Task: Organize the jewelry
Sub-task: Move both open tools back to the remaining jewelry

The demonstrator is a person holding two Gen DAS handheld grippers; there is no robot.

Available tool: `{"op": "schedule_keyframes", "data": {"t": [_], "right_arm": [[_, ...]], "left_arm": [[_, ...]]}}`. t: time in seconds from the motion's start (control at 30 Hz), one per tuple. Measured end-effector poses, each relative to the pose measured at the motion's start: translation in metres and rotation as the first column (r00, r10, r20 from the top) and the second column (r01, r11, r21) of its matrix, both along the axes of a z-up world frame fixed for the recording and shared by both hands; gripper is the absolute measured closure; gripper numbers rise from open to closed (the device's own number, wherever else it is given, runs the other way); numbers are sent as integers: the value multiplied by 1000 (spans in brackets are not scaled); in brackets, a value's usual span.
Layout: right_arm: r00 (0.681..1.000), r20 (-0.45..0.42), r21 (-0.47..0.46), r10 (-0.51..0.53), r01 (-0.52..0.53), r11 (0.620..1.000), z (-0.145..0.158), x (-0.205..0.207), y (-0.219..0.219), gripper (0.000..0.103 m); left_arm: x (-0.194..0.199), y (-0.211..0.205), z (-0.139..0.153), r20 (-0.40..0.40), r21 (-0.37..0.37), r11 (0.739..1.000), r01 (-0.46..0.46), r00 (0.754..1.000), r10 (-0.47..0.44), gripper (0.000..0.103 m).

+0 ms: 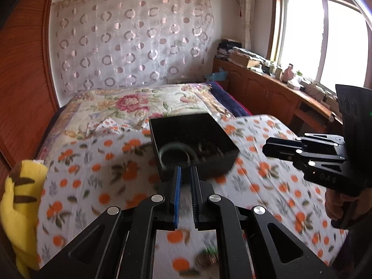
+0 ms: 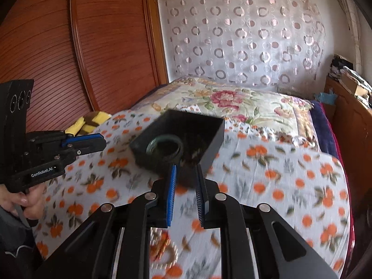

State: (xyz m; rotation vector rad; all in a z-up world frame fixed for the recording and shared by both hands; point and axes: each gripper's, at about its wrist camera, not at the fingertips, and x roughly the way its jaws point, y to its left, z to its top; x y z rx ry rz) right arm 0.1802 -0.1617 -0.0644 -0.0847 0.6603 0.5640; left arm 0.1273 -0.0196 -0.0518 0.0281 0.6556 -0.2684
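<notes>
A black open box (image 1: 229,160) (image 2: 215,137) sits on the orange-flowered bedsheet. Inside it lie a pale green bangle (image 1: 176,148) (image 2: 162,140) and dark beaded jewelry (image 1: 208,150), blurred. My left gripper (image 1: 185,174) hovers just in front of the box, jaws slightly apart and empty; it also shows in the right wrist view (image 2: 102,143). My right gripper (image 2: 186,174) hovers before the box's near corner, jaws apart and empty; it also shows in the left wrist view (image 1: 267,148). Blurred beaded jewelry lies on the sheet under each gripper (image 1: 208,257) (image 2: 162,248).
A yellow plush toy (image 1: 18,211) lies at the bed's left edge by the wooden wardrobe (image 2: 69,46). A floral quilt (image 1: 130,102) covers the far bed. A cluttered wooden desk (image 1: 279,86) runs under the window on the right.
</notes>
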Motion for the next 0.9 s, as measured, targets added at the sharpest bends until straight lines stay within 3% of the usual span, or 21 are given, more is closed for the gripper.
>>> {"op": "schedule_keyframes", "data": {"t": [0.5, 0.57, 0.63, 0.7, 0.9], "right_arm": [[998, -57, -26, -30, 29, 999, -43, -81, -10, 85], [997, -66, -35, -42, 40, 999, -49, -85, -12, 81], [995, -74, -40, -62, 59, 997, -53, -88, -18, 70], [994, -77, -49, -77, 73, 996, -57, -88, -21, 70], [992, -92, -66, -88, 82, 994, -67, -95, -27, 70]], "left_arm": [[-62, -11, -40, -104, -22, 999, 44, 994, -46, 96], [-67, -14, -43, -110, -23, 998, 53, 992, -55, 95], [-69, -18, -47, -125, -31, 997, 64, 990, -67, 90], [-72, -21, -52, -134, -37, 997, 74, 988, -78, 84], [-71, -32, -62, -174, -45, 995, 88, 980, -94, 84]]}}
